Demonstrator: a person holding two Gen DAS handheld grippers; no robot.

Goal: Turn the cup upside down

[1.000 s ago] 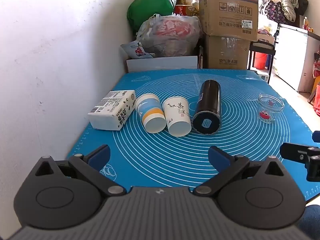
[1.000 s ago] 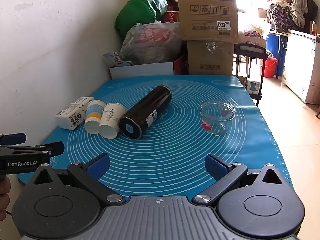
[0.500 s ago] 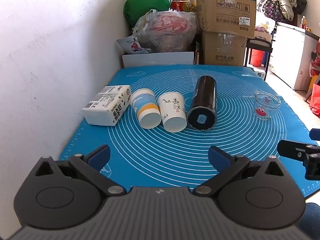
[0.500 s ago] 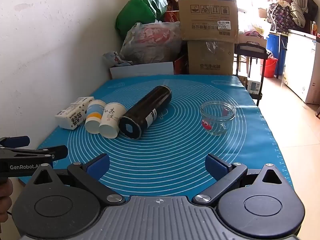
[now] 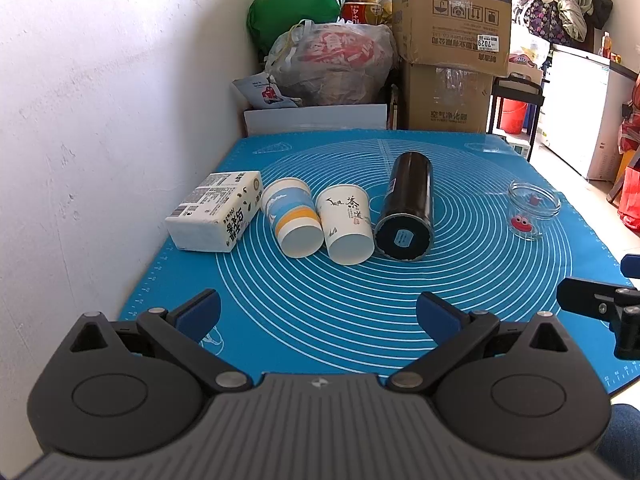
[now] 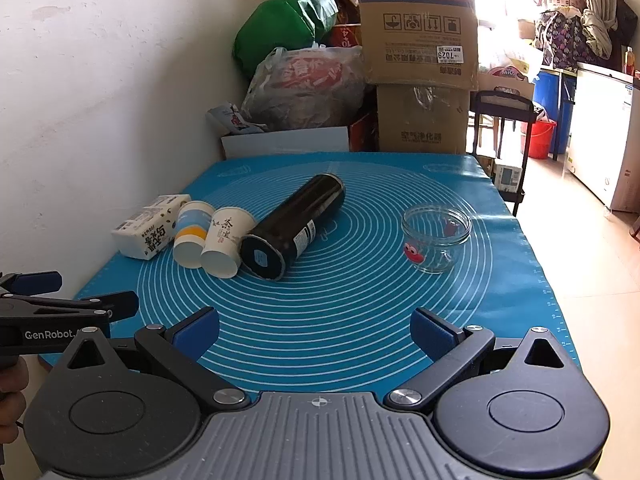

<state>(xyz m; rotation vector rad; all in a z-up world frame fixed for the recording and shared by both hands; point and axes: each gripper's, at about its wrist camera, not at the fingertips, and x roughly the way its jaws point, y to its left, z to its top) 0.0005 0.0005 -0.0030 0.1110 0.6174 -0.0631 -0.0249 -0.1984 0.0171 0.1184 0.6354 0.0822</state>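
Two paper cups lie on their sides on the blue mat (image 5: pixel 360 308), bases toward me: a blue-and-orange striped cup (image 5: pixel 291 217) (image 6: pixel 191 232) and a white cup with black calligraphy (image 5: pixel 346 223) (image 6: pixel 225 241). A small clear glass cup with a red figure (image 5: pixel 532 210) (image 6: pixel 436 237) stands upright at the right. My left gripper (image 5: pixel 318 312) is open and empty above the mat's near edge, well short of the cups. My right gripper (image 6: pixel 315 326) is open and empty, also at the near edge. Each gripper's fingers show at the side of the other's view.
A black flask (image 5: pixel 409 204) (image 6: pixel 295 225) lies on its side right of the paper cups. A white carton (image 5: pixel 216 210) lies left of them by the wall. Cardboard boxes (image 5: pixel 450 52) and bags (image 5: pixel 332 64) stand beyond the mat's far edge. The table drops off at right.
The left gripper has drawn back slightly and turned a little left; the objects look a bit farther. The right gripper has barely moved. Both stay open.
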